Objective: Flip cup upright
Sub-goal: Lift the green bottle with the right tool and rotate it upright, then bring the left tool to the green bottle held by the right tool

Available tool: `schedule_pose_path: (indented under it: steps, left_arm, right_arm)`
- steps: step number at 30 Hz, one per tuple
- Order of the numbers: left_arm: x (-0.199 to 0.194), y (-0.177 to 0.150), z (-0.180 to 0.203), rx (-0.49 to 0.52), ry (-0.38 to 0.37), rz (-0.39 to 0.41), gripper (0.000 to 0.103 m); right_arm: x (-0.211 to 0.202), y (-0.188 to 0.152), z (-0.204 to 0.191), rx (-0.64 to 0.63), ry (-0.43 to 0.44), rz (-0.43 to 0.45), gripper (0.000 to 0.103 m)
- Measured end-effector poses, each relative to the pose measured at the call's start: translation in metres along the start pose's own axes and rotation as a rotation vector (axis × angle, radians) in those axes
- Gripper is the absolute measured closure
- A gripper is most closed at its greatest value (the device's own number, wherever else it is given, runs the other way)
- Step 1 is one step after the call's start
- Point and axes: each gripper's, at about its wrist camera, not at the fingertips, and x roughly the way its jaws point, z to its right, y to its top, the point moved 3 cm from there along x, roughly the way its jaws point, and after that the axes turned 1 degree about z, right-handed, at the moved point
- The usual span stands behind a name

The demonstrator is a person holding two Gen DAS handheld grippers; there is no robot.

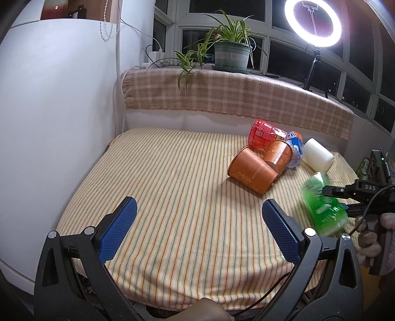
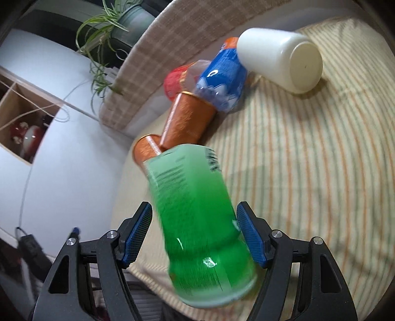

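My right gripper (image 2: 195, 234) is shut on a translucent green cup (image 2: 197, 227) and holds it tilted above the striped cloth; the cup is motion-blurred. It also shows at the right in the left wrist view (image 1: 323, 207), with the right gripper (image 1: 345, 197) gripping it. My left gripper (image 1: 200, 222) is open and empty over the near part of the cloth. Two orange cups (image 1: 251, 172) (image 1: 279, 153), a red cup (image 1: 264, 133), a blue cup (image 1: 295, 148) and a white cup (image 1: 317, 155) lie on their sides in a cluster.
The striped cloth (image 1: 172, 187) covers the table. A plaid-draped ledge (image 1: 222, 93) runs behind it with a potted plant (image 1: 230, 55) and a ring light (image 1: 312, 23). A white wall (image 1: 56, 103) stands at the left.
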Motion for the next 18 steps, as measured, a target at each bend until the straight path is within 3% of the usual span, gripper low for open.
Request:
schedule_pose_path:
  steps: [6,13,18]
  left_arm:
    - [0.006,0.003,0.009,0.000,-0.032,-0.018,0.000]
    - [0.034,0.007,0.030,-0.074,-0.192,-0.133,0.000]
    - [0.063,0.007,0.053,-0.190,-0.354,-0.275,0.000]
  right_arm:
    - [-0.006,0.000,0.008,0.002,-0.002,0.026,0.032]
    - [-0.037,-0.011,-0.009,-0.153,-0.062,0.109,0.032]
    - [-0.063,-0.025,-0.024,-0.306,-0.178,0.182,0.032]
